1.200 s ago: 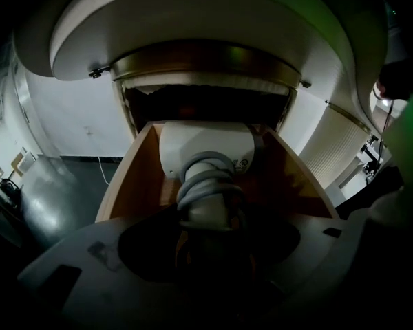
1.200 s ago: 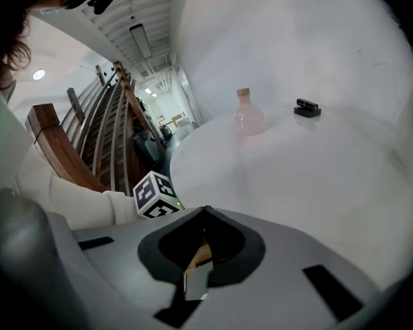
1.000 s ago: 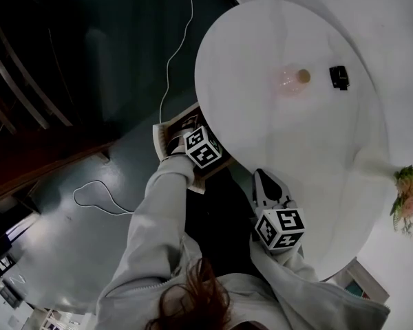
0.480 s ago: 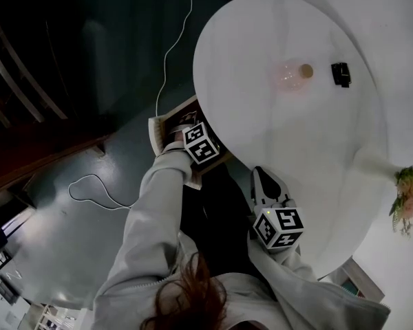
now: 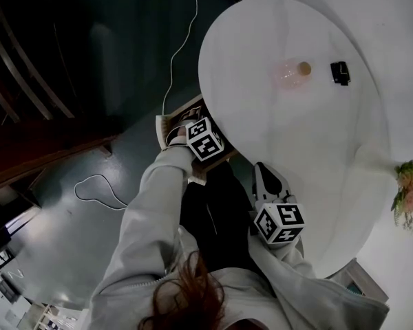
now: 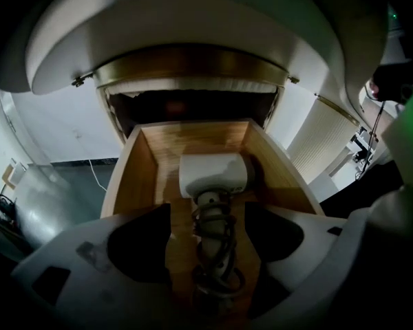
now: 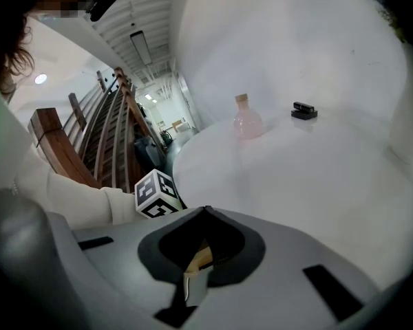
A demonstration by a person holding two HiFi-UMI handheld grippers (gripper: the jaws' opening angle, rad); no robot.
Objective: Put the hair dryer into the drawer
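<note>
A white hair dryer (image 6: 213, 174) lies inside the open wooden drawer (image 6: 134, 184), its cord wound round the handle. My left gripper (image 6: 206, 218) hangs just above it, jaws either side of the handle and opening, with a gap to the pads (image 6: 141, 246). In the head view the left gripper (image 5: 186, 124) reaches into the drawer (image 5: 164, 128) under the white round table (image 5: 296, 136). My right gripper (image 5: 263, 174) rests over the table's near edge, its jaws shut together with nothing between them (image 7: 205, 210).
On the table stand a pink bottle (image 5: 289, 73) with a cork and a small black object (image 5: 339, 72). A plant (image 5: 407, 191) sits at the right edge. A white cable (image 5: 96, 188) trails over the dark floor left of the drawer.
The left hand has lifted a little over the drawer. The right gripper has stayed where it was.
</note>
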